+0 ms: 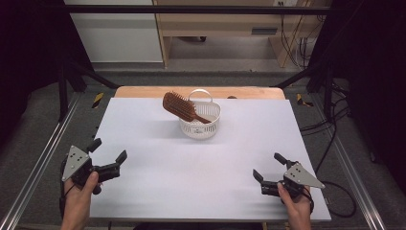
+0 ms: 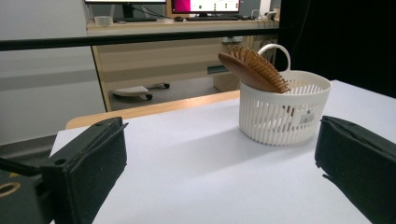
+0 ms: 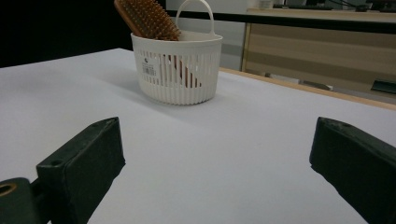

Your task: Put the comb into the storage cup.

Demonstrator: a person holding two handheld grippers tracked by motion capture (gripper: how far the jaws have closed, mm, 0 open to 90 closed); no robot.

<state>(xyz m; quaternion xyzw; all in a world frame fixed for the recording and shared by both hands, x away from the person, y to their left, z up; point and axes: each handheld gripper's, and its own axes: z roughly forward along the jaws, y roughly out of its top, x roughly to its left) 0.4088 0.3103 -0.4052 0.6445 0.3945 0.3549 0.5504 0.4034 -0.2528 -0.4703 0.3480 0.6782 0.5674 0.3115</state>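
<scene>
A small white slatted basket with a loop handle stands on the white table top, toward the far middle. A brown wooden hairbrush leans in it, handle down, bristled head sticking out over the rim to the left. My left gripper rests at the near left edge, open and holding nothing. My right gripper rests at the near right, open too, with nothing between its jaws. Both point toward the basket from well short of it.
The white sheet covers a wooden table whose far edge shows behind the basket. Metal rails run along both sides. Beyond the table stand a wooden desk and cables on the floor.
</scene>
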